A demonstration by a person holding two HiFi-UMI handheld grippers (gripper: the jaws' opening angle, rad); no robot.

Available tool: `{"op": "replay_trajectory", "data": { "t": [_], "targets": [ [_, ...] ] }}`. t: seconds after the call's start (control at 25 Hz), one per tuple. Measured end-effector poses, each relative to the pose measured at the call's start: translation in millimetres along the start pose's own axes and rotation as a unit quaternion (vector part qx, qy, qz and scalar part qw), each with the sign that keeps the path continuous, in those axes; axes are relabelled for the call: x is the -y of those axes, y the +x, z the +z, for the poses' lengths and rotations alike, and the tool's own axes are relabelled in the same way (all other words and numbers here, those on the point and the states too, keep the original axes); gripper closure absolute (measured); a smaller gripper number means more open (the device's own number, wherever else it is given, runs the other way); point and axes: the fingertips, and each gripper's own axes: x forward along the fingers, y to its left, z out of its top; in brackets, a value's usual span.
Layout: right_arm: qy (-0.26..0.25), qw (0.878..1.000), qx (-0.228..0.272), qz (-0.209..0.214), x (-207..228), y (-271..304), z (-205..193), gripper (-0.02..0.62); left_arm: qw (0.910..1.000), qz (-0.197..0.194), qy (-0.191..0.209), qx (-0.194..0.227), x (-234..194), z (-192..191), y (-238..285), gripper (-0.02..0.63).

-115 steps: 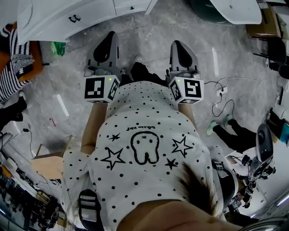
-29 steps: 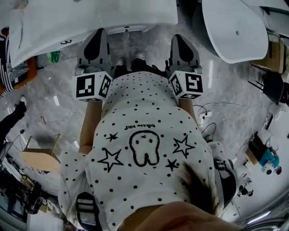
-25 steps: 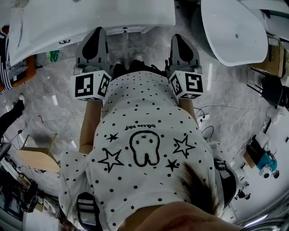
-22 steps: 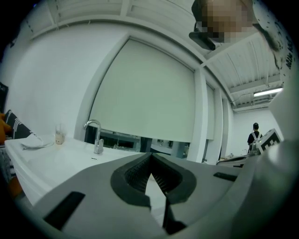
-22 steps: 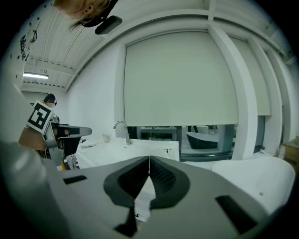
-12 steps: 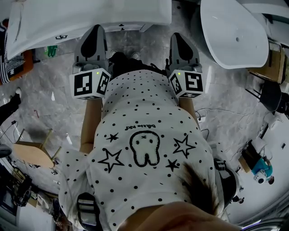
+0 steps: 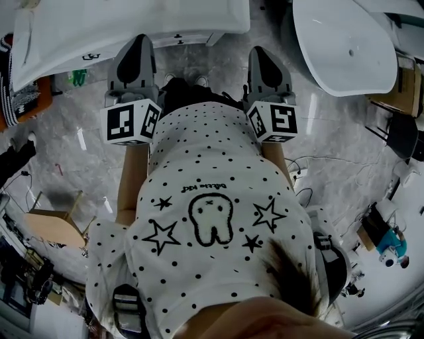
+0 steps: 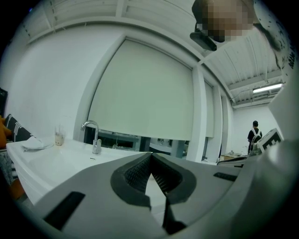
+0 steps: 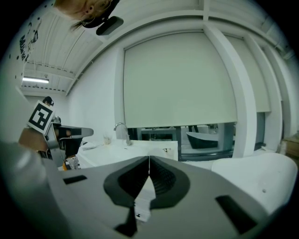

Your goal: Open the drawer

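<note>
The person, in a dotted shirt (image 7: 212, 198) with a tooth drawing, stands facing a white vanity (image 7: 132, 20) and holds both tools out level toward it. The left gripper (image 7: 141, 40) is clenched: in the left gripper view its ribbed pads meet at the tips with nothing caught between them, and beyond them lies the white countertop with a chrome faucet (image 8: 93, 135) and a small cup (image 8: 58, 136) near the wall. The right gripper (image 7: 257, 53) is likewise squeezed closed and empty, its pads touching along a thin line. The drawer (image 7: 189, 40) sits in the vanity's front just under the countertop edge, between the two tools in the head view and closer to the left one; it looks closed, its small dark handle (image 7: 177, 36) apart from both. A white bathtub (image 7: 344, 40) stands to the right on the grey marbled floor (image 7: 73, 152). Another person (image 8: 255, 135) stands far off in the left gripper view.
</note>
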Motion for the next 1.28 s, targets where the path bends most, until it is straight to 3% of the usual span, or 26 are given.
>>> {"op": "replay_trajectory", "data": {
  "t": [1.28],
  "targets": [
    [-0.004,1.000,-0.005,0.007,-1,1,2,0.581,0.9998,-0.003,-0.011,-0.018,1,-20,-4,0.601]
  ]
}}
